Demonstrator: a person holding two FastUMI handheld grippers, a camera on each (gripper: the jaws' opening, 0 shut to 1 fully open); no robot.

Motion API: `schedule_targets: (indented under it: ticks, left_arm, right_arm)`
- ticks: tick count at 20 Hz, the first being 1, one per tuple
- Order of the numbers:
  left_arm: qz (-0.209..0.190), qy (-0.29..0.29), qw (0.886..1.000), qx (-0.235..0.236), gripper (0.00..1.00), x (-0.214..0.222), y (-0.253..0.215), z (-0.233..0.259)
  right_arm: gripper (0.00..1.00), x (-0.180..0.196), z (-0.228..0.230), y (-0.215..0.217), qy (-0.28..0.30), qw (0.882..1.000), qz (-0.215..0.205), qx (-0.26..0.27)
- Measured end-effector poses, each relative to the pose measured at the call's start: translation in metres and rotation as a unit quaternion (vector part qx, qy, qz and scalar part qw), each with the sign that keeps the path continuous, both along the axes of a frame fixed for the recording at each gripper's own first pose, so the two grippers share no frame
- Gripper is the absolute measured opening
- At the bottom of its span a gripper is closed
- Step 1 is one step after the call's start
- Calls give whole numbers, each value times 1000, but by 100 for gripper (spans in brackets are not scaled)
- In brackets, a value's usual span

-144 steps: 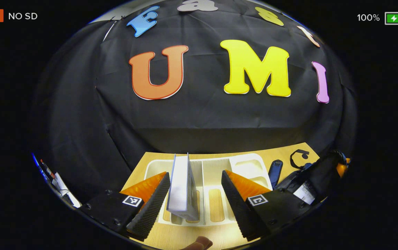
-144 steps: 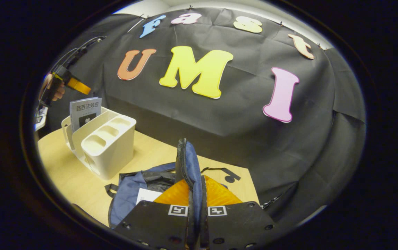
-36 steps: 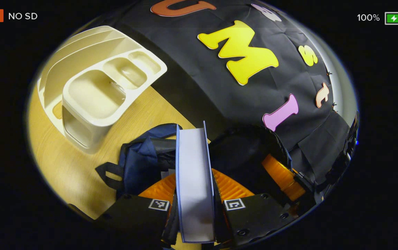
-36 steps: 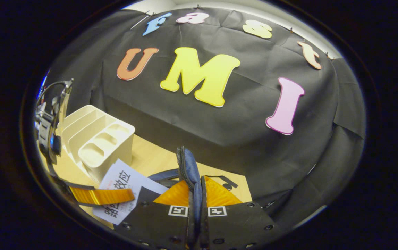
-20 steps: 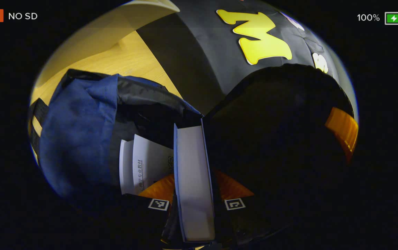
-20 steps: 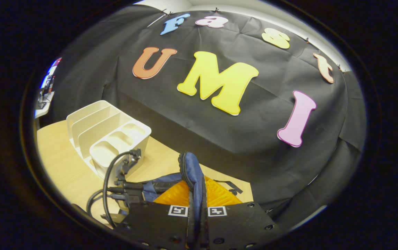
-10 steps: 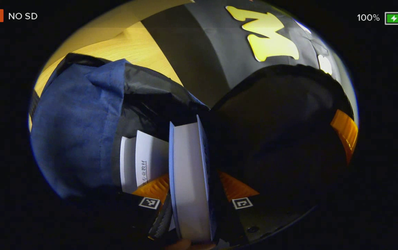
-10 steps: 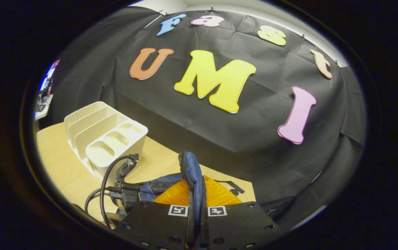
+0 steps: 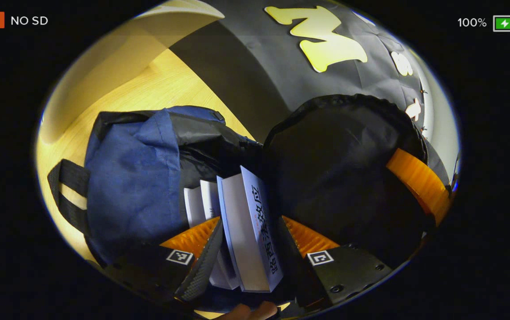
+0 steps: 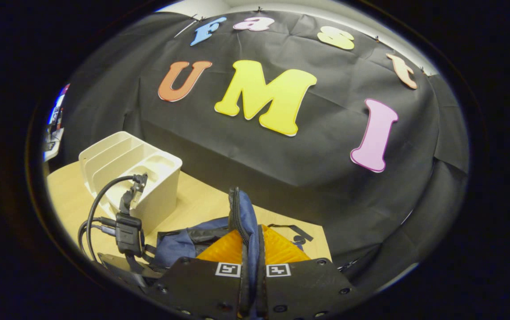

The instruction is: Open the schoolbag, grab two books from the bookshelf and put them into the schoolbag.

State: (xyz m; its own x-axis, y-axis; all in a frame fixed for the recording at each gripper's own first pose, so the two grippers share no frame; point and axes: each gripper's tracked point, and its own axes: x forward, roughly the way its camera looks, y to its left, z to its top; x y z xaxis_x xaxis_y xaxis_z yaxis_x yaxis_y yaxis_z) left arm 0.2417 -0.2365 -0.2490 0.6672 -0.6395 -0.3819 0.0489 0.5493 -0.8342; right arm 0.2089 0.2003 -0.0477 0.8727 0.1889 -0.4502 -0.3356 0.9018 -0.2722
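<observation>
so background stuff: there's a light wooden table [image 10: 70,200] with a pale grain, and it runs right up to the black cloth wall [image 10: 281,155] at the back. a bit of white room wall [image 10: 201,6] peeks over the top edge of the cloth. way off at the left edge of the right gripper view there's some cluttered stuff [image 10: 54,129], too small and blurry to make out

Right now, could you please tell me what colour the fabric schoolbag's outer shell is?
Dark blue, with black lining and straps; the schoolbag shows best in the left gripper view.
</observation>
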Motion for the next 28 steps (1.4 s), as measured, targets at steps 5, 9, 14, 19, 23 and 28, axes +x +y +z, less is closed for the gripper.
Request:
schedule_targets:
  ticks: [5,9,14,19,23,28]
  left_arm:
    - [26,-19,999,44,84,-2,29,-8]
    - [21,-47,996,77,84,-14,43,-17]
    - [8,-117,982,150,84,-37,64,-17]
    - [30,-174,967,185,84,-49,102,6]
    - [66,-210,952,212,84,-63,144,28]
    - [123,-246,936,221,84,-84,198,66]
  right_arm:
    - [6,-4,-11,-6,-5,1000,-8,-4]
    - [7,-9,-20,-9,-4,1000,-17,-1]
    - [6,-23,-35,-24,-1,998,-55,30]
    - [8,-40,-49,-35,20,993,-89,69]
    - [12,-56,-60,-42,31,992,-104,60]
    - [20,-77,-73,-50,40,991,-120,37]
